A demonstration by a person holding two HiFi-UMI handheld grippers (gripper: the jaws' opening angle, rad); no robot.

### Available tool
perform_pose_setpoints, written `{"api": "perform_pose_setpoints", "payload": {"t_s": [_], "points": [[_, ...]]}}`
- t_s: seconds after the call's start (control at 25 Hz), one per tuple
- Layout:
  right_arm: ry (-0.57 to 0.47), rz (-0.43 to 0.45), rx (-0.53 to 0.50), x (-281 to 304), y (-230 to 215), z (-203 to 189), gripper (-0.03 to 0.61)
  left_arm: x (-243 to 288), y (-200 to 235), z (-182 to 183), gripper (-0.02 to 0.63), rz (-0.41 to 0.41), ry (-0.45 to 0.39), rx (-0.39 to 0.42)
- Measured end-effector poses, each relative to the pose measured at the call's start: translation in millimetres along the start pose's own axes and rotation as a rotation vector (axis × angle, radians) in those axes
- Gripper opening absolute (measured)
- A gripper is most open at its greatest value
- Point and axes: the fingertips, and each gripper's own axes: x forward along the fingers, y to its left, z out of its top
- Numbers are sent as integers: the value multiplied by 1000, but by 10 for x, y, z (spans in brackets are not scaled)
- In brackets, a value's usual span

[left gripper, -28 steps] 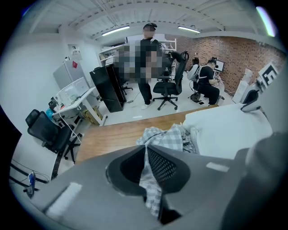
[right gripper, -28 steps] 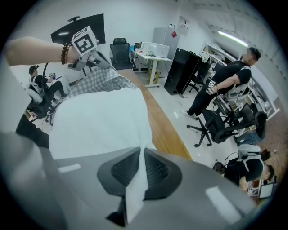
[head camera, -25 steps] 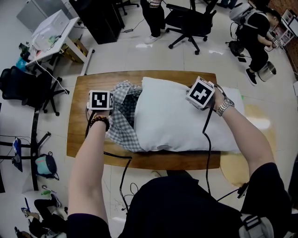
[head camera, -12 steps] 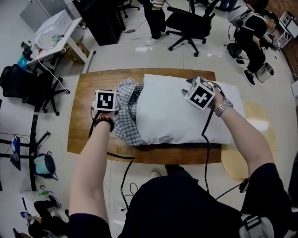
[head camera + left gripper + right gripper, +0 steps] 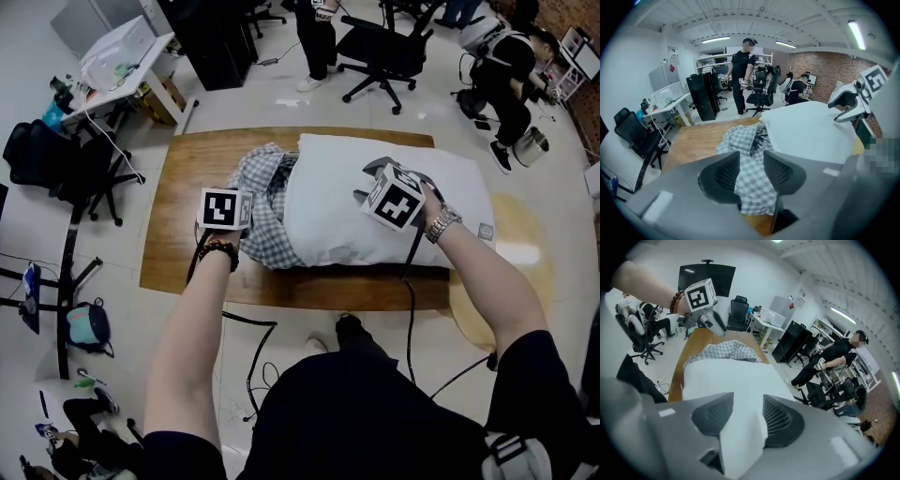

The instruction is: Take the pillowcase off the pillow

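Where the pillowcase sits: the checked pillowcase (image 5: 265,202) is bunched at the left end of the white pillow (image 5: 347,202) in the head view, on the wooden tabletop (image 5: 183,187). Most of the pillow is bare, and the cloth seems to wrap only that last end.
Why the pillow lies lengthwise: stretched along the tabletop, it lets the case slide off along its long side, away from the right hand.
Left gripper (image 5: 751,165): its fingers (image 5: 723,174) have just been opening and stand apart. Checked cloth lies loose in the gap and is not pinched, so the hold is released.
Why the left is there: it sits right over the gathered cloth, probably to take a fresh bite lower on the case.
Right gripper (image 5: 746,412): its fingers (image 5: 783,420) have just been opening too. A ridge of white pillow stands between them, but the pads do not press it, so it is released.
Why the right is there: over the bare middle of the pillow, it is placed to anchor the pillow against the other hand's pull.
Step in hand: by my reading, a regrip between pulls.
Left to do: free the covered end.
Risk: with neither side gripped, a one-handed tug may drag the pillow along with the case.
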Motion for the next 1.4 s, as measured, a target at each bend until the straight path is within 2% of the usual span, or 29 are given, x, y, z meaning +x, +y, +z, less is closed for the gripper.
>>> {"api": "perform_pose_setpoints", "payload": {"t_s": [0.12, 0.24, 0.44, 0.8, 1.16, 1.4], "points": [[-14, 6, -15, -48, 246, 122, 207, -135, -37, -162, 183, -42, -11, -63], [-25, 10, -32, -67, 463, 170, 215, -213, -101, -311, 196, -63, -17, -71], [-35, 17, -66, -29, 817, 177, 235, -302, -252, -513, 236, -95, -35, -16], [-41, 1, -135, 226, 1237, 179, 336, -185, -470, -944, 308, -168, -19, 64], [-25, -91, -268, 619, 1381, 114, 397, 80, -780, -1278, 385, -268, 9, 217], [8, -165, -340, 915, 1308, -16, 417, 310, -773, -1446, 402, -267, 56, 365]]}}
